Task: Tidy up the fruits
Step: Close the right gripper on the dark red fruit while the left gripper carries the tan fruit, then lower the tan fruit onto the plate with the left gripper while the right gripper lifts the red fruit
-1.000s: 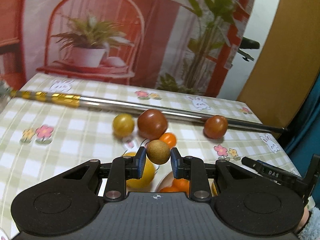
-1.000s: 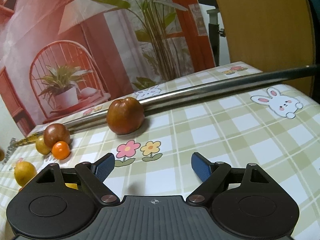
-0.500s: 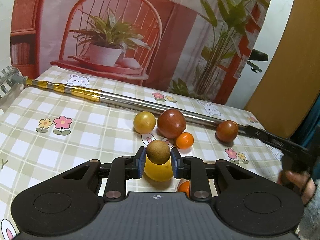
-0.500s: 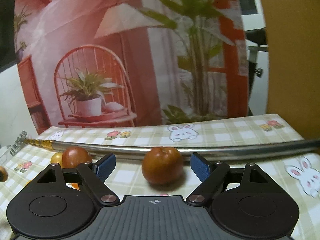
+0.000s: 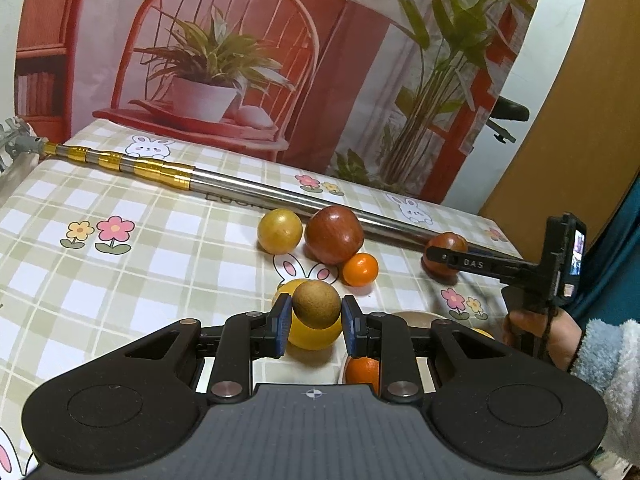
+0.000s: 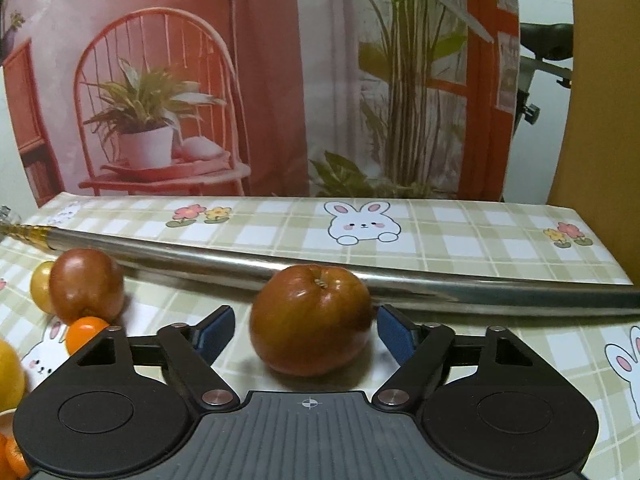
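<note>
A pale bowl (image 5: 412,313) just below the left hand-held gripper (image 5: 316,322) holds a glossy orange (image 5: 362,372). That gripper is clamped on a rough, matte brown round fruit (image 5: 316,309). The right hand-held gripper (image 6: 306,330), level and low over the checked table (image 6: 460,236), stands spread around a shiny red apple (image 6: 310,320) without touching it.
</note>
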